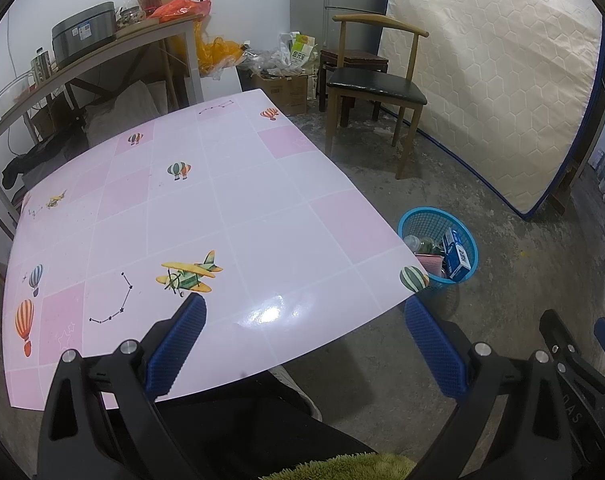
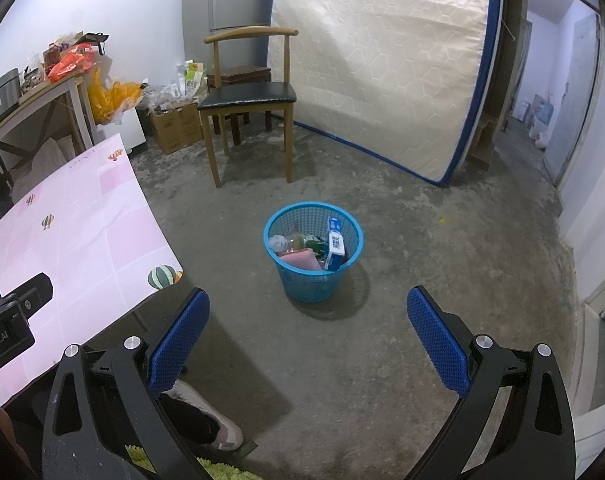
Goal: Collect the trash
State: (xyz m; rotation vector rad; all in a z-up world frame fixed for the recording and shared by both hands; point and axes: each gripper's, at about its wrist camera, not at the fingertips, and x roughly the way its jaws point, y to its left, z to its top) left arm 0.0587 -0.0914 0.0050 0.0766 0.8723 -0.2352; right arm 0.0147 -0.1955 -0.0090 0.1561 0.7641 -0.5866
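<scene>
A blue mesh trash basket [image 2: 344,268] stands on the concrete floor right of the table; it also shows in the left wrist view [image 1: 470,246]. It holds a blue and white box [image 2: 335,246], a clear plastic bottle [image 2: 280,243] and a pink item [image 2: 300,261]. My left gripper [image 1: 302,312] is open and empty above the near right part of the pink table [image 1: 230,208]. My right gripper [image 2: 307,304] is open and empty, held above the floor in front of the basket.
A wooden chair [image 2: 248,98] with a black seat stands behind the basket. A mattress [image 2: 386,60] leans on the back wall. A side table [image 1: 94,60] with clutter stands at the left. Cardboard boxes [image 2: 176,128] sit in the corner. A person's shoe [image 2: 222,428] is near the table.
</scene>
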